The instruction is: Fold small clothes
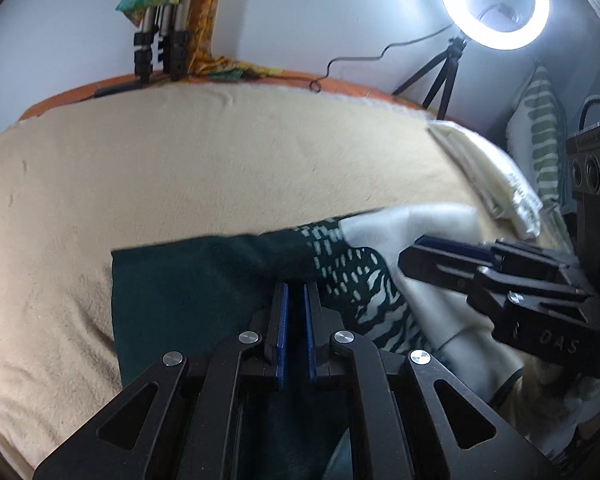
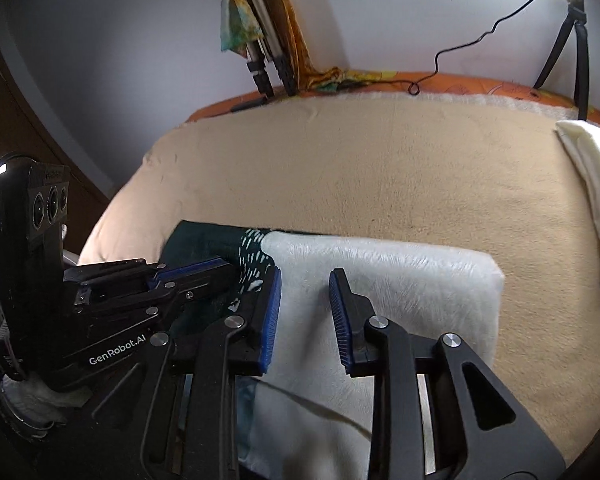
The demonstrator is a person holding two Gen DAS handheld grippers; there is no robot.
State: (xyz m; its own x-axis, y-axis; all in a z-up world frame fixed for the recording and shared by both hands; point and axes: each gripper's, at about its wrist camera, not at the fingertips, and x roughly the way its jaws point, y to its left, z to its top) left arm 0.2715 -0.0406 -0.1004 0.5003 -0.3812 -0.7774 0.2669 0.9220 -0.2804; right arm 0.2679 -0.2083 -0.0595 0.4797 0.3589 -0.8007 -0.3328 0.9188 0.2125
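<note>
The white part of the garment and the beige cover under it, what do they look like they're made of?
The white part looks like plush fleece or faux fur: short fibres stand up with a slight sheen. The beige cover looks like a matte, napped blanket, perhaps fleece or suede-like, with soft dents. The exact fibre cannot be told.

Bed under a tan blanket

Just ahead of both tongs, a dark green and white garment lay flat on the blanket. A folded cream cloth rested well to their right, and tripod legs stood at the far edge.
</note>
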